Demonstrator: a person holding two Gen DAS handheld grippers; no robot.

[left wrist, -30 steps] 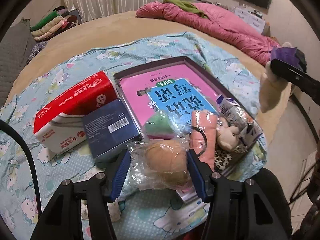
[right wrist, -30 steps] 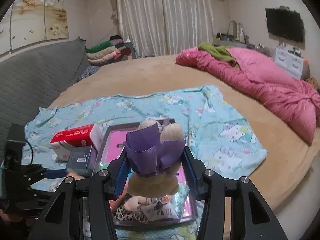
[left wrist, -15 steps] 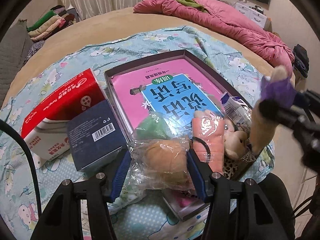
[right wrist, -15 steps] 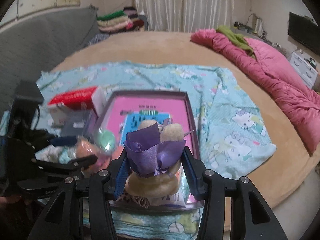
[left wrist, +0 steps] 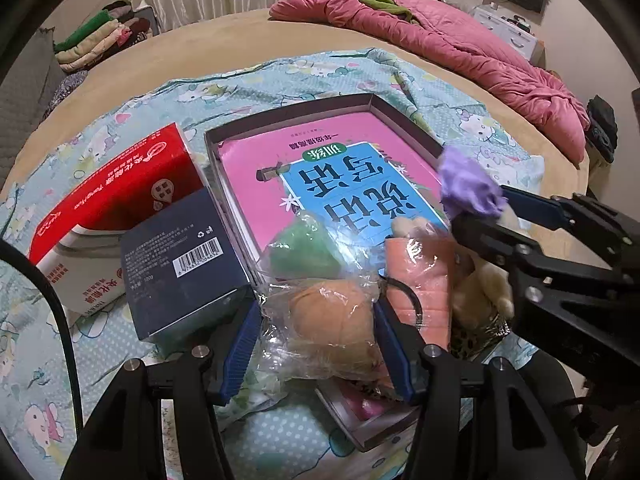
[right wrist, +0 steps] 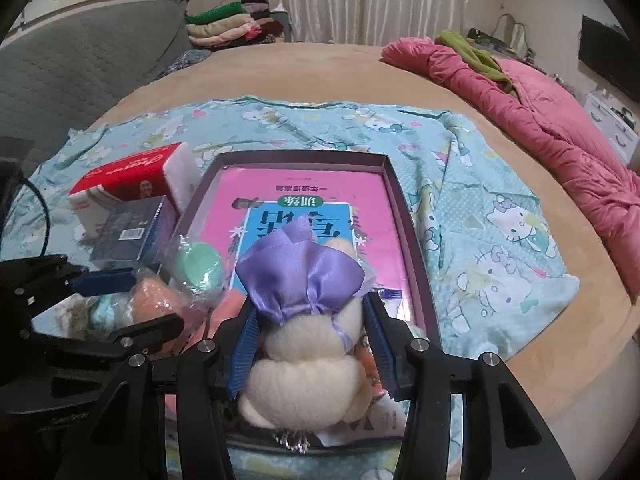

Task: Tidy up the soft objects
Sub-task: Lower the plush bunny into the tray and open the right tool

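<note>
My left claw (left wrist: 316, 340) is clenched on a clear plastic bag (left wrist: 332, 320) with a tan soft ball inside, blue pads pressing both sides of the crinkled wrap. The bag hangs at the near left corner of the shallow box (left wrist: 372, 102), partly over its rim. My right claw (right wrist: 310, 344) is grasping a cream plush toy (right wrist: 304, 356) with a purple satin bow (right wrist: 300, 276), gripped around the body just under the bow, toy hanging over the near end of the box. From the left view I see that right claw (left wrist: 486, 216) coming in from the box's right side, bow on top.

Inside the box: a pink and blue book (left wrist: 332, 172) lies flat on the bottom, filling most of it. At the near end of the box, on the book, a green wrapped ball (left wrist: 304, 248) touches my bag, and a peach plush piece in plastic (left wrist: 420, 276) sits just right of it, next to a small beige plush (left wrist: 480, 288), partly hidden by the right claw.

Left of the box, touching its wall: a dark blue carton (left wrist: 180, 272), and beyond that a red and white tissue pack (left wrist: 108, 208). Everything sits on a light blue cartoon-cat sheet (right wrist: 480, 208) spread on the tan bed (right wrist: 320, 68). Far right of the box, a pink quilt (right wrist: 540, 100) lies bunched up; behind the box, folded clothes (right wrist: 232, 24) stacked by the curtain.
</note>
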